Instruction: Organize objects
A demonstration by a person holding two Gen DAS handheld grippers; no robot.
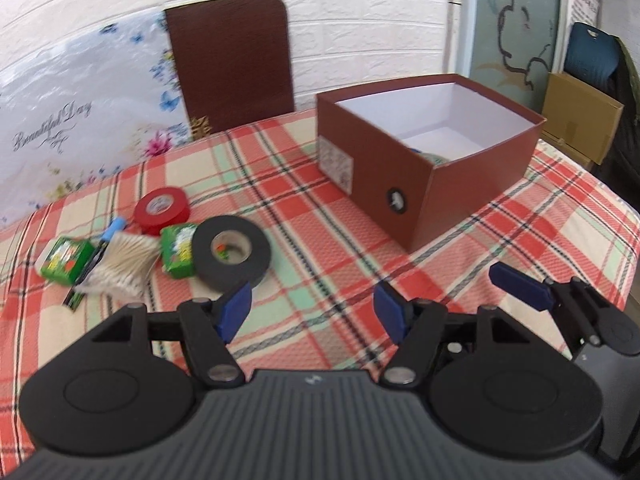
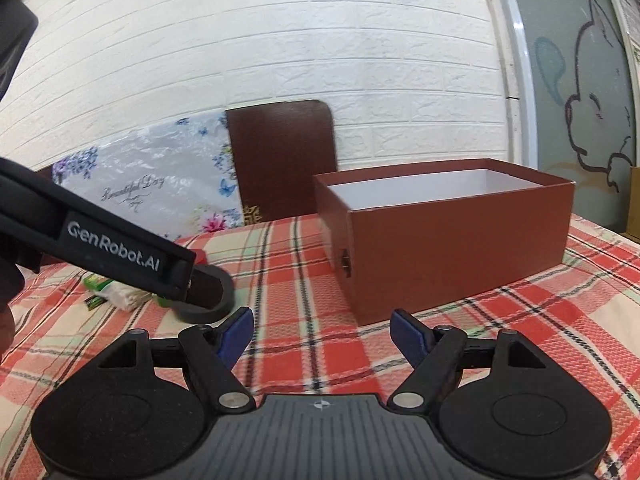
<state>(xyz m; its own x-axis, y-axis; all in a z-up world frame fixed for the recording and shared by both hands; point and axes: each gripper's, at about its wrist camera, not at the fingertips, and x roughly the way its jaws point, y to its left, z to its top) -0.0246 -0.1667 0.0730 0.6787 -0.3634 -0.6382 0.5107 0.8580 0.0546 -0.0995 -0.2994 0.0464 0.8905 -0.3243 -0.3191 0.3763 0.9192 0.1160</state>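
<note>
Your black tape roll [image 1: 231,253] lies flat on the plaid-covered counter [image 1: 340,248], at ten o'clock from the left tool [image 1: 316,310] and touching a green packet [image 1: 178,250]. It looks light, stiff and matte, so pinch across the rim or through the core hole. At nine o'clock sit a cotton swab bundle [image 1: 120,266] and a red tape roll [image 1: 161,210]. The brown box [image 1: 400,184] waits at one o'clock. Both the left tool and the right tool [image 2: 322,336] stand released, empty.
</note>
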